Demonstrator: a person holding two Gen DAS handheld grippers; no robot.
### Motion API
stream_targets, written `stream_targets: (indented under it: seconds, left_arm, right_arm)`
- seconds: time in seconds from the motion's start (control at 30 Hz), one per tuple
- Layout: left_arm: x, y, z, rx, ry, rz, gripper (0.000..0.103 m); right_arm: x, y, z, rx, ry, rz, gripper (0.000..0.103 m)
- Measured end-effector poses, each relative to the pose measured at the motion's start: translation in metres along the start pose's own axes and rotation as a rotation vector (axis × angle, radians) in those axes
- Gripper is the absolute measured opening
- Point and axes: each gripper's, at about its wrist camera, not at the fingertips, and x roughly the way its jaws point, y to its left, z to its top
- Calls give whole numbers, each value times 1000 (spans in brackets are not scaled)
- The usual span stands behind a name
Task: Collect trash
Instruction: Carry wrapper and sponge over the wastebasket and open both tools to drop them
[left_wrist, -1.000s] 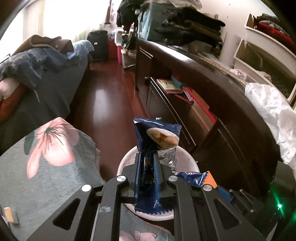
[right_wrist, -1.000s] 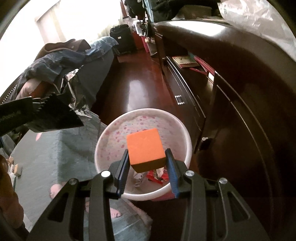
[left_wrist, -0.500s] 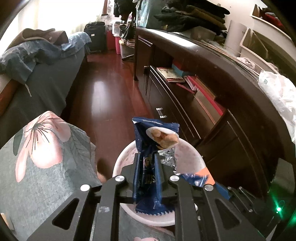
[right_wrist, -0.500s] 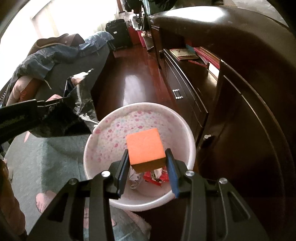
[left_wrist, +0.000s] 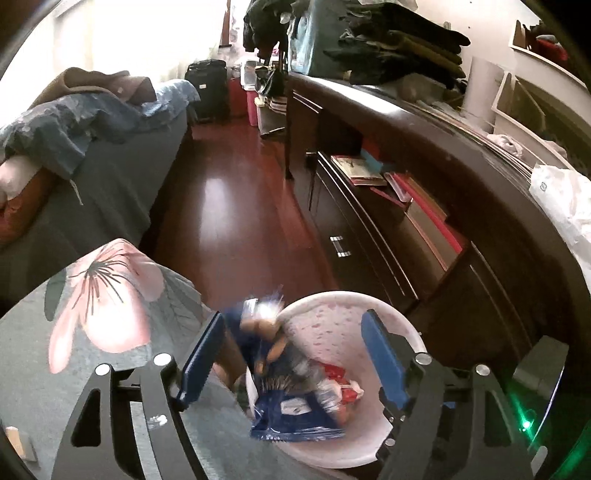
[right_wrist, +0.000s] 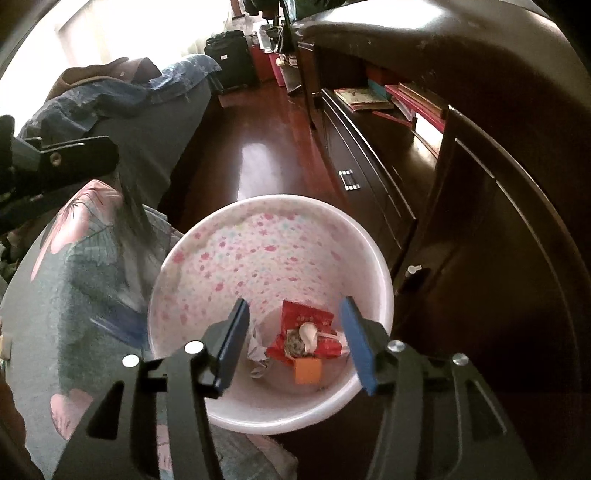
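Observation:
A white bin with pink flowers (right_wrist: 258, 236) stands on the floor below both grippers; it also shows in the left wrist view (left_wrist: 369, 306). My left gripper (left_wrist: 291, 354) is open, and the dark blue snack bag (left_wrist: 291, 417), blurred, falls into the bin. My right gripper (right_wrist: 293, 343) is open above the bin. The orange box (right_wrist: 308, 371) lies at the bin's bottom beside a red wrapper (right_wrist: 306, 325) and a crumpled foil scrap (right_wrist: 258, 354).
A grey floral bedspread (left_wrist: 92, 314) lies left of the bin. A long dark cabinet (left_wrist: 461, 229) with books on a shelf runs along the right. The red wooden floor (left_wrist: 229, 206) stretches ahead to a black suitcase (left_wrist: 207, 88). A white plastic bag (left_wrist: 561, 199) sits on the cabinet.
Both grippers have opened. The snack bag has left the left gripper and drops into the bin. The orange box has left the right gripper and now lies inside the bin.

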Motion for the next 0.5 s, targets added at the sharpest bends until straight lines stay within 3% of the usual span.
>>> stream_targets:
  seconds: [0.5]
  left_arm:
    - [-53,26,-5,-73,-51,-3,85]
  right_arm:
    - [-43,14,-8,-18,-22,25,63]
